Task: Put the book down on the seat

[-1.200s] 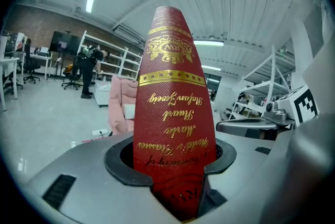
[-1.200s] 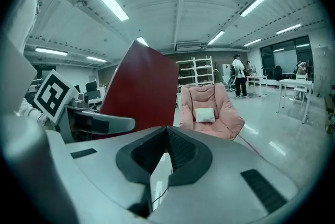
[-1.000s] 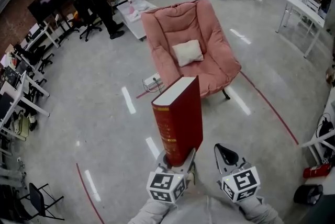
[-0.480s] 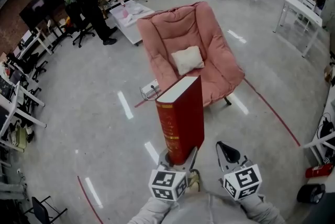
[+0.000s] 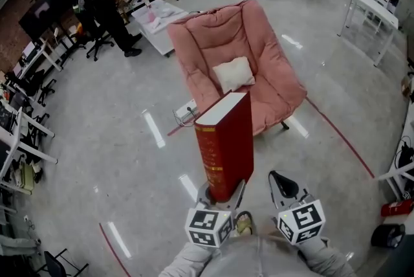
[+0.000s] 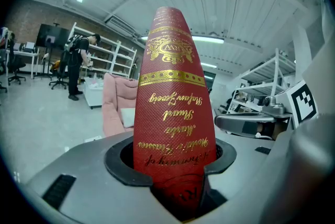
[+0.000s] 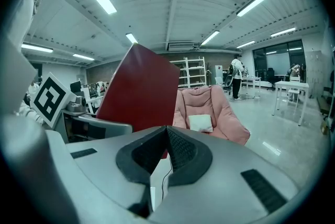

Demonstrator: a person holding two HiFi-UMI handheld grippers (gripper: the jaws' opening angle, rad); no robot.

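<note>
The thick red hardcover book point(image 5: 223, 143) stands upright in the air, its gilt spine facing the carrier. It is grasped only at its lower end by the left tongs point(image 5: 220, 193), whose jaws are clamped on either cover. The right tongs point(image 5: 282, 186) are clenched on nothing, just beside it. The pink armchair point(image 5: 259, 43) is some way ahead across bare floor point(image 5: 116, 140), with a white cushion point(image 5: 234, 73) in the middle of its seat.

The main risk is the one-ended grip: a tall, heavy volume could lever over or slip out while carried. If set on the cushion or the sloping padding, it may slide off the seat's front edge.
</note>
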